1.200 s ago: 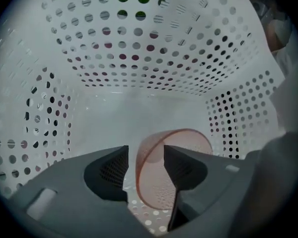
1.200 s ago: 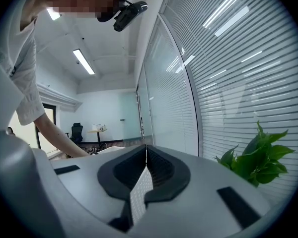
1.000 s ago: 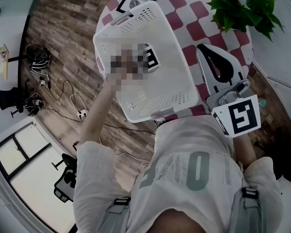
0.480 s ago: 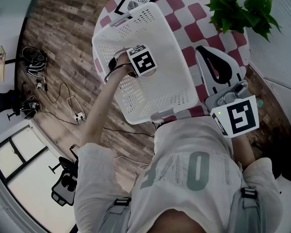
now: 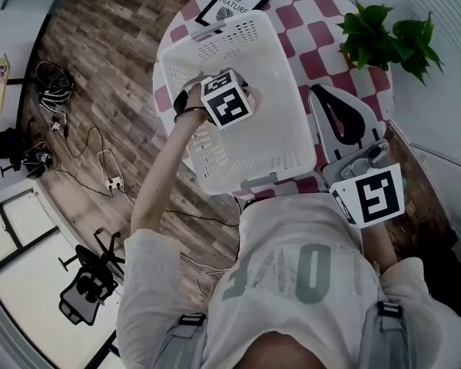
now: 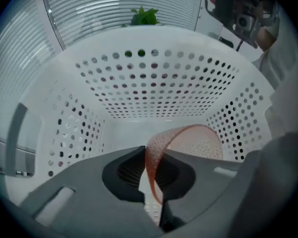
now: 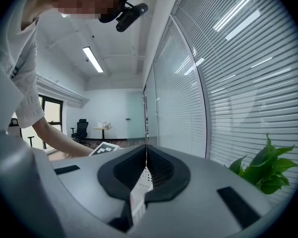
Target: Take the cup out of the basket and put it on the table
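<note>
A white perforated basket [image 5: 280, 91] stands on the round red-and-white checked table [image 5: 311, 29]. My left gripper [image 6: 145, 150] reaches down into the basket [image 6: 154, 83] and is shut on the rim of a translucent orange cup [image 6: 193, 140], which hangs tilted above the basket floor. From the head view the left gripper's marker cube [image 5: 229, 98] hides most of the cup. My right gripper [image 5: 320, 94] stays outside the basket, to its right over the table's edge. It points level toward the window, and its jaws [image 7: 146, 152] are shut with nothing between them.
A potted green plant [image 5: 388, 41] stands at the table's far right, also in the right gripper view [image 7: 265, 170]. A framed picture [image 5: 232, 2] lies beyond the basket. Wood floor with cables and an office chair [image 5: 81, 294] lies to the left. Window blinds [image 7: 248, 83] are close on the right.
My left gripper has risen inside the basket and tilted, with the cup now between its jaws. The right gripper has shifted only slightly.
</note>
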The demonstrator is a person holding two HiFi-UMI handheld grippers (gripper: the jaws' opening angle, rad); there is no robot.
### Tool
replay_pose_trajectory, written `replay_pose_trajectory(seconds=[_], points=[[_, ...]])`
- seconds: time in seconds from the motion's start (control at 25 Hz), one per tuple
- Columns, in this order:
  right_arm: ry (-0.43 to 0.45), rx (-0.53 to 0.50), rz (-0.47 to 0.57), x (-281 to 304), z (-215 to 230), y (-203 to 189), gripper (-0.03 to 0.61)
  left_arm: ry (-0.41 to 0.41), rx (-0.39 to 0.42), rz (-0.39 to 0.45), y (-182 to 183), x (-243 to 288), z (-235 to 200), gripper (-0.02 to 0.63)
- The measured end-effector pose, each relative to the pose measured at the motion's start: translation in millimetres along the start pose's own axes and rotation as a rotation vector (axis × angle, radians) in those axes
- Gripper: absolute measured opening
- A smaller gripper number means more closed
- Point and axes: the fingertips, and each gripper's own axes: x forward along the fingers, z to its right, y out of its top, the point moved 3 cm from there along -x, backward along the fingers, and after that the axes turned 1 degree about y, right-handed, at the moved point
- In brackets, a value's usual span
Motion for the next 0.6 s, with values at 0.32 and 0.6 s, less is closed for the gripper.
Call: replay_pose_trajectory(seconds=[0.32,0.6], points=[[0.017,-0.013,0.019,-8.9,-13.8,10.4,0.011,0.257,-0.049,0.205,26.0,-91.2,-1.8,0.021],[0.025,-0.051,0.068,-10.4,-22.5,28.1,0.011,0.522,-0.22,0.44,36.7,-175.1,7.6,0.021]])
